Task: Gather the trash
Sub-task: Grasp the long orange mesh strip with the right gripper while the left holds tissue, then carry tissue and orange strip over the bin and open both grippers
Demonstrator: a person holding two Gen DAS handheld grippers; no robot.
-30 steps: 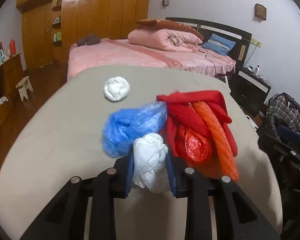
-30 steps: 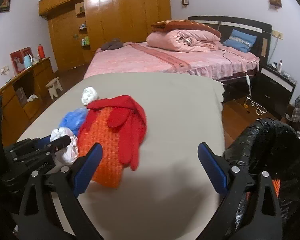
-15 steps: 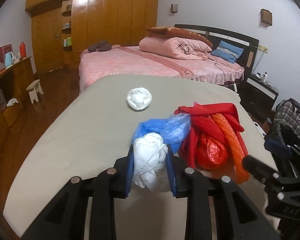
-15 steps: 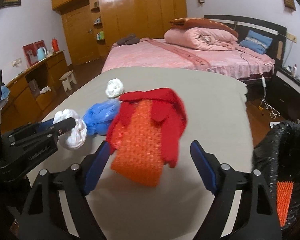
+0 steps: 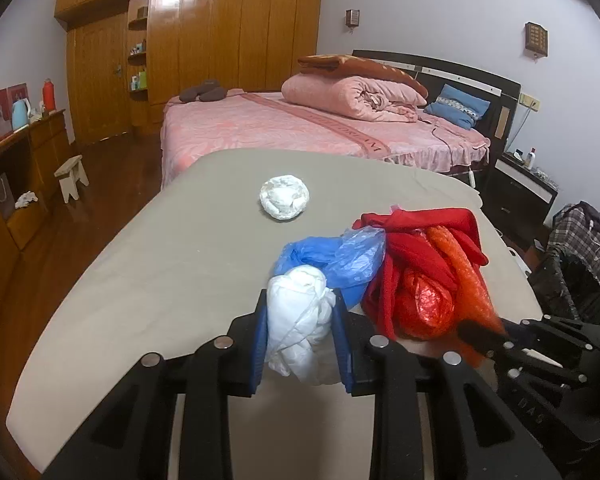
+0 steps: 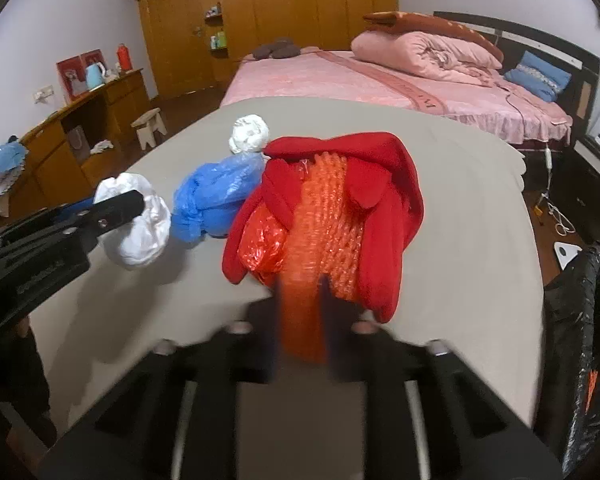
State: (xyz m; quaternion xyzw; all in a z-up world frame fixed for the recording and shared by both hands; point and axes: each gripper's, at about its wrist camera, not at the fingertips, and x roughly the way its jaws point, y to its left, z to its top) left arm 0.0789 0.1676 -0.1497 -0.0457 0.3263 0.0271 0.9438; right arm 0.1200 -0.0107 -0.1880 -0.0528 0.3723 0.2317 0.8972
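My left gripper (image 5: 300,320) is shut on a crumpled white plastic bag (image 5: 298,320), held just above the grey table (image 5: 160,264); it also shows in the right wrist view (image 6: 140,228). My right gripper (image 6: 300,300) has closed on the orange mesh net (image 6: 308,264) at the near end of a red cloth bundle (image 6: 384,208); the jaws are motion-blurred. A blue plastic bag (image 5: 332,256) lies between the two. A white crumpled ball (image 5: 285,197) sits farther back on the table.
A black trash bag (image 6: 584,320) stands open at the table's right side. A pink bed (image 5: 300,128) lies beyond the table. A wooden desk (image 5: 16,168) and a stool (image 5: 72,176) are at the left. A nightstand (image 5: 524,188) is at the right.
My right gripper has moved in toward the bundle and closed from wide open onto the orange net. My left gripper still holds the white bag and has pulled back slightly.
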